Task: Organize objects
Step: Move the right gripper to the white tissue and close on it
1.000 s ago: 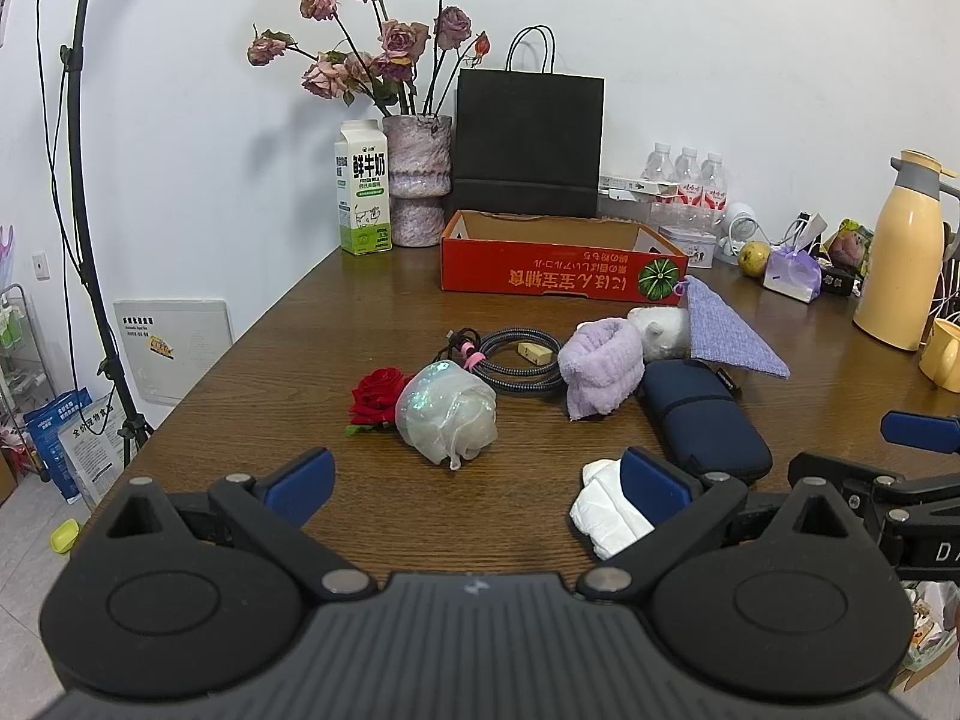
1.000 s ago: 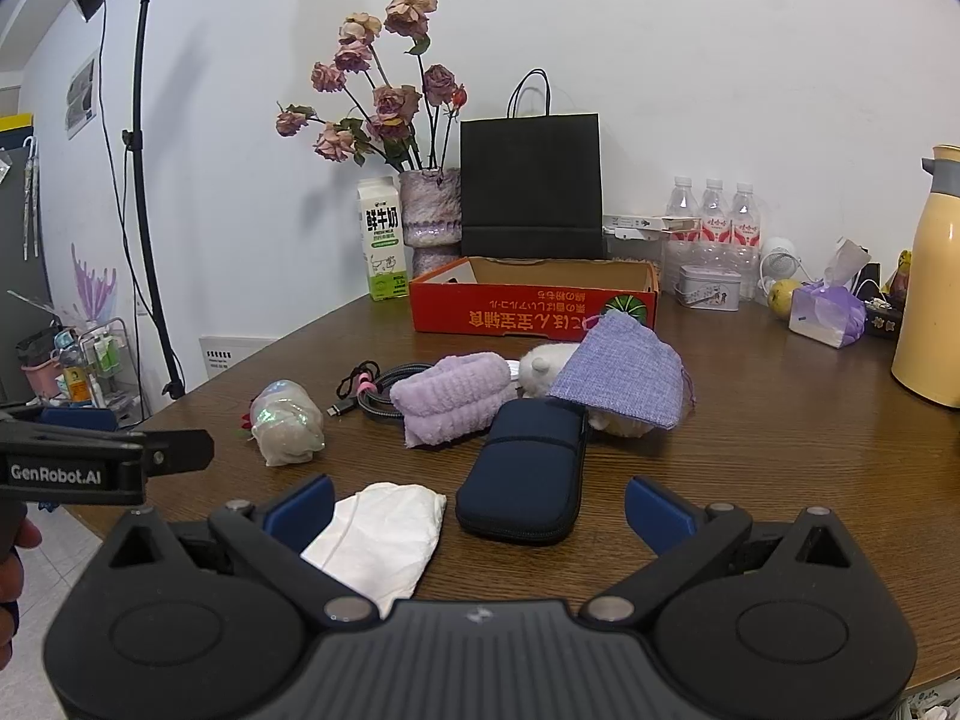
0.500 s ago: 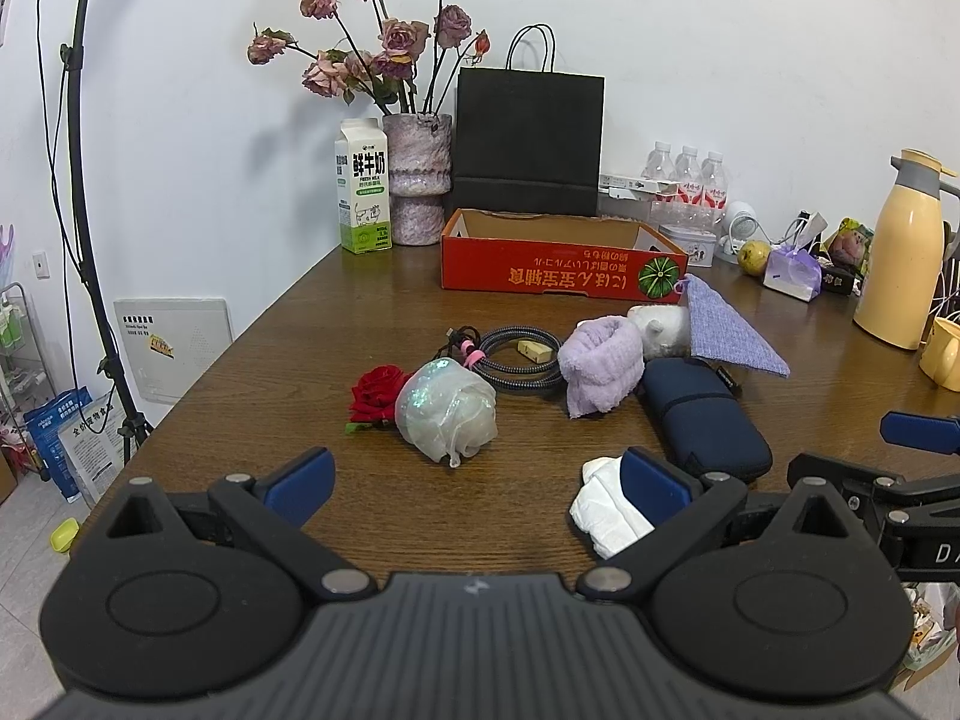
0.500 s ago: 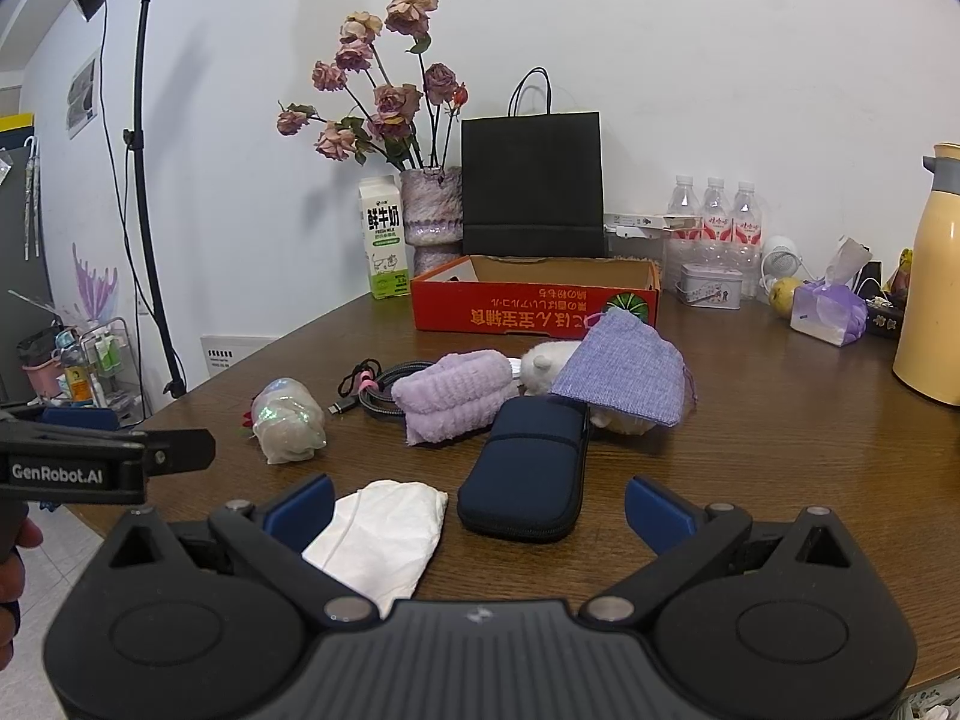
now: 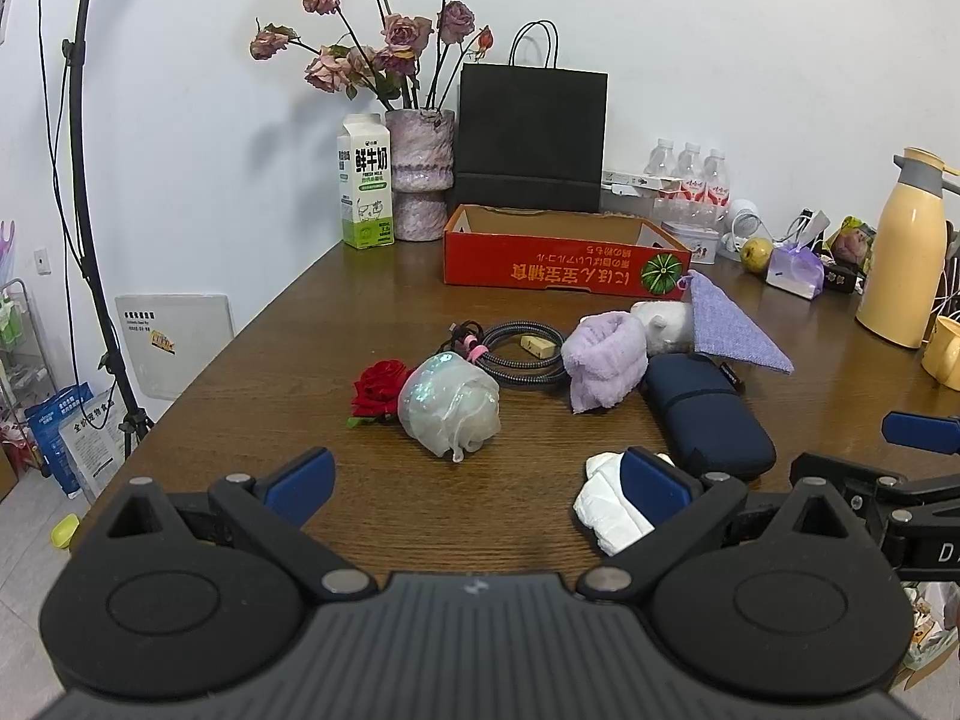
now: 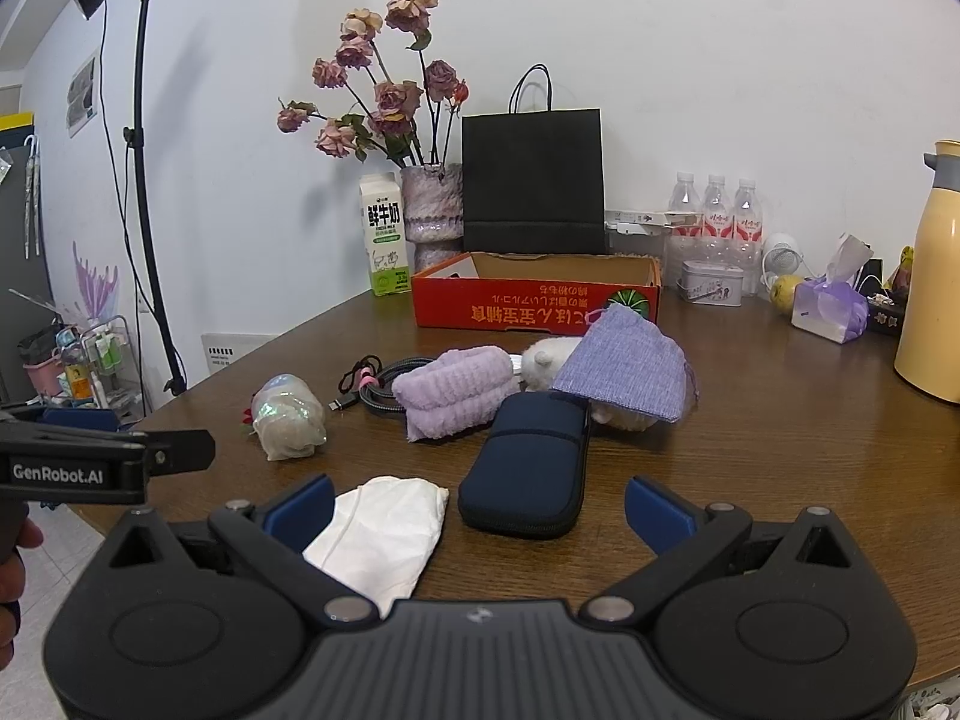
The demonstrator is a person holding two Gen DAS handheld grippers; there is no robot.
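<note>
Both the left gripper [image 5: 474, 483] and the right gripper [image 6: 477, 501] hover wide apart and empty over the near table [image 5: 300, 348]; the soft white cloth [image 6: 384, 531] beside the navy pouch [image 6: 528, 471] may slip or bunch.

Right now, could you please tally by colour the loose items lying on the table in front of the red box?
Purple: 2, towel, pouch
White: 3, folded cloth, plush toy, iridescent bundle
Navy: 1, case
Red: 1, rose
Black: 1, coiled cable
Total: 8
</note>
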